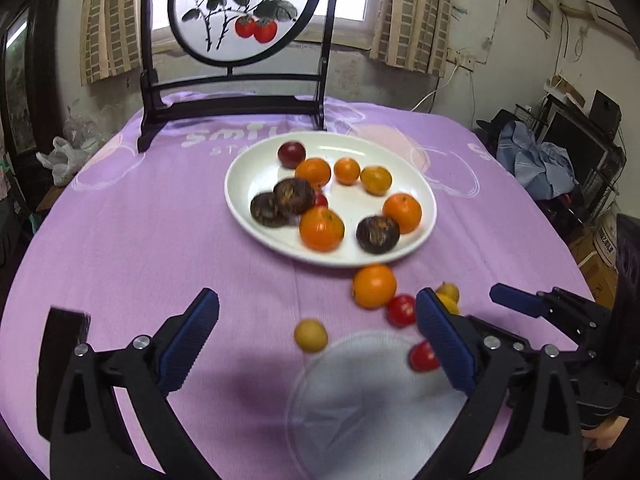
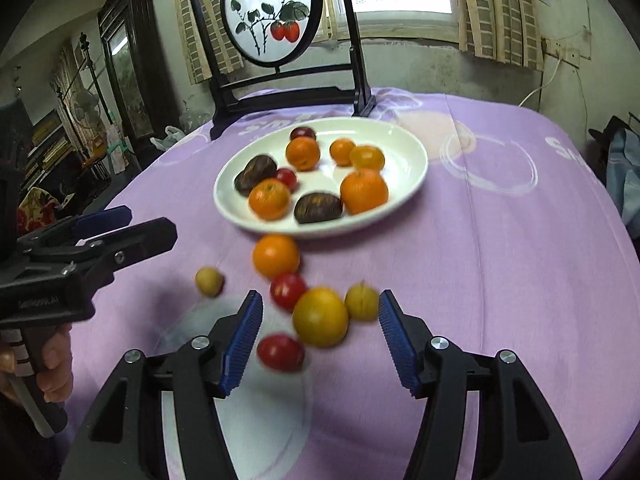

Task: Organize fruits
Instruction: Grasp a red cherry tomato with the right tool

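Note:
A white oval plate (image 1: 248, 168) (image 2: 404, 140) on the purple cloth holds several oranges, dark brown fruits and small red ones. In front of it lie loose fruits: an orange (image 1: 374, 285) (image 2: 276, 255), a small yellow fruit (image 1: 311, 335) (image 2: 209, 280), red tomatoes (image 1: 401, 310) (image 2: 287, 290) (image 2: 280, 352), a yellow-orange fruit (image 2: 320, 317) and another yellow fruit (image 2: 361, 302). My left gripper (image 1: 318, 330) is open and empty above the cloth. My right gripper (image 2: 320, 338) is open, with the yellow-orange fruit between its fingers, untouched.
A black-framed round painted screen (image 1: 244, 12) (image 2: 276, 12) stands at the table's back. A pale round patch (image 1: 372, 400) marks the cloth near me. The right gripper shows in the left wrist view (image 1: 532, 304); the left gripper shows in the right wrist view (image 2: 100, 232). Clutter sits past the table edges.

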Motion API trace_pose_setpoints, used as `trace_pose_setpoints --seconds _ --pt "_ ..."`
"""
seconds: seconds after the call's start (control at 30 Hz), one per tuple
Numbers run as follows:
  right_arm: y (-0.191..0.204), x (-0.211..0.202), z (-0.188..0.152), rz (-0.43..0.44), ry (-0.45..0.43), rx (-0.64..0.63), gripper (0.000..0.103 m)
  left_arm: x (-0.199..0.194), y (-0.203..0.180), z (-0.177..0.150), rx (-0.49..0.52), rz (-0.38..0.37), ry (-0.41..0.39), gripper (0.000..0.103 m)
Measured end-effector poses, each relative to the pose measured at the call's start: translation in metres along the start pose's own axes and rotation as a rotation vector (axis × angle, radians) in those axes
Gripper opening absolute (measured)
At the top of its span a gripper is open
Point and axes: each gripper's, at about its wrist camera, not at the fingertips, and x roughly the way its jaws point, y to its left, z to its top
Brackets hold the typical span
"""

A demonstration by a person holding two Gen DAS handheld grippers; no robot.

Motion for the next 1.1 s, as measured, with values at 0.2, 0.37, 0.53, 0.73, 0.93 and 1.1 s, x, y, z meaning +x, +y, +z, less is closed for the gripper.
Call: trace_pose_setpoints --seconds 0.2,0.37,0.53,0.73,0.93,1.1 --pt "0.017 0.002 -0.03 -0.02 0.065 -0.033 0.061 0.011 0.011 -0.023 -0.024 0.002 0.019 0.098" --pt "0.031 0.018 -0.035 -0.039 0.108 -0.064 0.061 0.017 0.027 -0.027 -0.002 0.077 -0.041 0.098" --pt "0.04 0.037 -0.028 -0.063 0.123 -0.069 0.058 0.017 0.042 -0.021 -0.063 0.054 -0.032 0.098" --pt "0.04 0.046 -0.019 -0.091 0.103 -0.045 0.048 0.022 0.041 -0.022 -0.065 0.044 -0.003 0.098" --pt "0.039 0.044 -0.019 -0.107 0.105 -0.062 0.031 0.024 0.036 -0.023 -0.046 0.044 0.001 0.098" --pt "0.031 0.027 -0.027 -0.076 0.083 -0.037 0.031 0.028 0.028 -0.027 -0.016 0.037 0.018 0.098"
